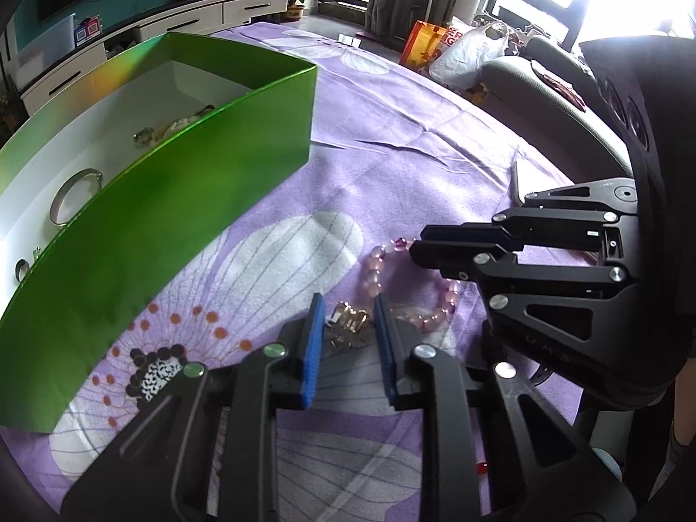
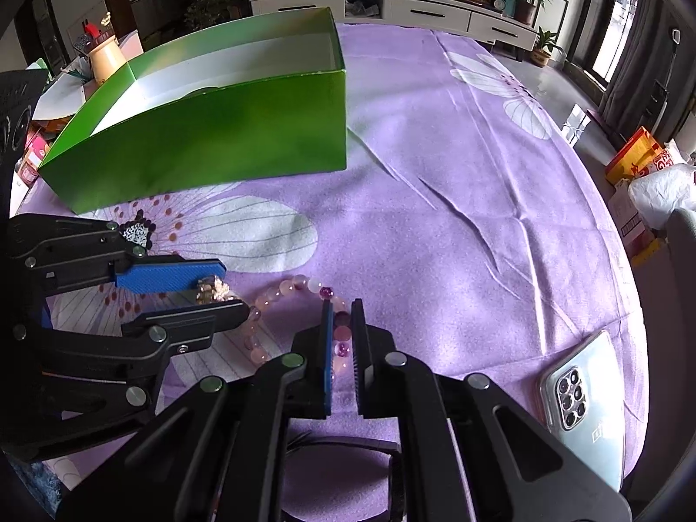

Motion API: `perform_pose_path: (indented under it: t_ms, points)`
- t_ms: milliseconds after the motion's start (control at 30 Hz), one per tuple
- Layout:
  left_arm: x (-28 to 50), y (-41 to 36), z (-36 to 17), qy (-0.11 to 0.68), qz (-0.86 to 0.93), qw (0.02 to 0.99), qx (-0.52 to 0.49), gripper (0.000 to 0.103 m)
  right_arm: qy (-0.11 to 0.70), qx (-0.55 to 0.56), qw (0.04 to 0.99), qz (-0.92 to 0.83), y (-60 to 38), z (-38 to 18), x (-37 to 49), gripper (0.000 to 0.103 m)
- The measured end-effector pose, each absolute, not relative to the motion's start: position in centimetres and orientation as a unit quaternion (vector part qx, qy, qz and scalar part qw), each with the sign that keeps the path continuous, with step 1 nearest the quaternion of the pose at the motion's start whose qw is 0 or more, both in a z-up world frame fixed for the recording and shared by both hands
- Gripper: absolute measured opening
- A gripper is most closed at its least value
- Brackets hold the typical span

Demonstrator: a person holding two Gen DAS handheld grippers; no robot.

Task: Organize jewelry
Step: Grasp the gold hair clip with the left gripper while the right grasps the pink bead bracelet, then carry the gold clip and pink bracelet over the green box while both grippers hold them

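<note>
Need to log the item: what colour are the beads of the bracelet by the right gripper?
Pale pink bracelet, with a few darker purple beads; clearest in the right wrist view.

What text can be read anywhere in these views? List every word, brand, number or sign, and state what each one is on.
"PER" above "IG": partial red letters on the orange bag; the rest is hidden.
"U A S": faint letters on the body of the right tool.
Phone: small logo on its back, too blurred to read.
Items on the TV cabinet: labels too small to read.
</note>
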State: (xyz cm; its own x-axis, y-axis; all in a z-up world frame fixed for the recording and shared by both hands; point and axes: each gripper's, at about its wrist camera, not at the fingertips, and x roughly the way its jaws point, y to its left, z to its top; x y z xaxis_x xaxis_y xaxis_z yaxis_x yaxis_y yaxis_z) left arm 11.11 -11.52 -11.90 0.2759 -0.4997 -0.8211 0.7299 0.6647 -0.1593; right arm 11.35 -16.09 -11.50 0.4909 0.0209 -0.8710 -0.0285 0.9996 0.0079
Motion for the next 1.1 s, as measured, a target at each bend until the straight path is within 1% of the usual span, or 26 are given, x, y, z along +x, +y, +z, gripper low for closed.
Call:
perform_pose_path:
  t_ms: [333,667,1100]
  points:
    - [10.9,-11.3,-12.0,0.451,-0.395,0.791,0.125,0.023,0.502,-0.001,0.865,0.012,-16.2,-11.6,11.4,0.007]
    - [10.9,-9.9,-11.7,0.46,-0.385,0.792,0.114,0.023,0.491,0.02,0.871,0.011,-16.4,-11.3,11.0,0.007]
    - [11.5,-6.7,-10.1,0.458,-0.357,0.809,0.09,0.023,0.456,0.012,0.889,0.027,-14.4,-8.1,10.3,0.007]
